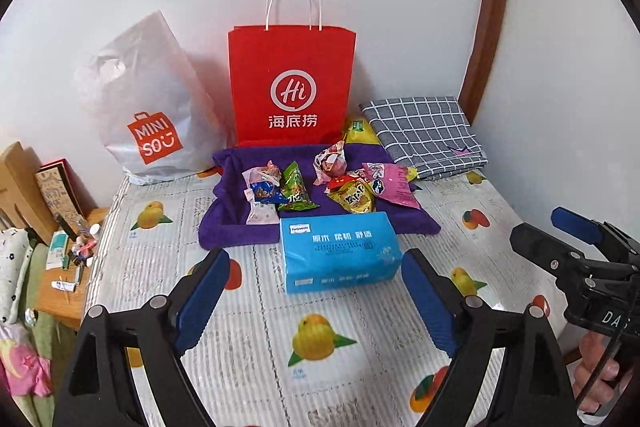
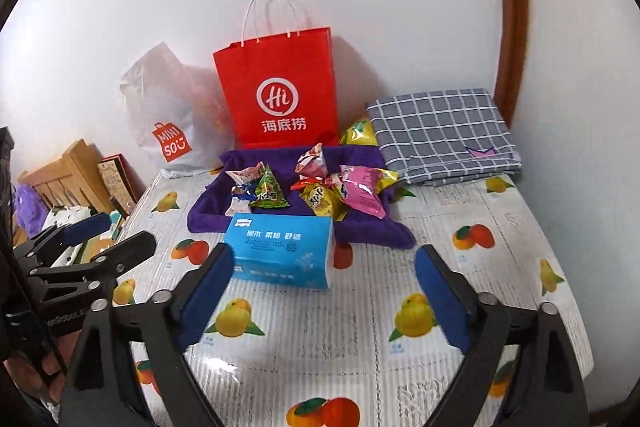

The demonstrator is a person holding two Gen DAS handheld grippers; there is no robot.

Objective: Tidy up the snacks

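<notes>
Snack packets [image 1: 316,183] are lying in a loose heap on a purple towel [image 1: 236,223] toward the back of the bench [image 1: 248,315], which is wearing a fruit-print cover. Among them: a green triangular packet [image 1: 294,187], a pink flat packet [image 1: 394,185], a yellow-and-red packet [image 1: 356,199], and a white-and-red one [image 1: 330,161] sitting farthest back; a yellow packet [image 1: 360,131] is lying off the heap, behind the towel beside the red bag. Blue tissue pack [image 1: 340,251] is resting at the towel's near edge, overlapping it, between the snacks and both cameras. Red paper carrier bag [image 1: 292,83] with white handles is standing upright against the wall right behind the towel; a white plastic Miniso bag [image 1: 148,115] is slumping to its left; a folded grey checked cloth [image 1: 428,135] is lying to its right. Left tongs [image 1: 312,301] are hovering above the bench cover with blue pads spread wide, nothing between them, the tissue pack just ahead of the gap. Right tongs [image 2: 324,303] are likewise gaping wide and empty, short of the tissue pack and not touching it. Each pair is showing at the edge of the other's view, side by side and apart. A hand [image 1: 600,375] is gripping the right handle at the lower right of the left wrist view. Clutter is sitting on a wooden side stand [image 1: 60,291] left of the bench.
</notes>
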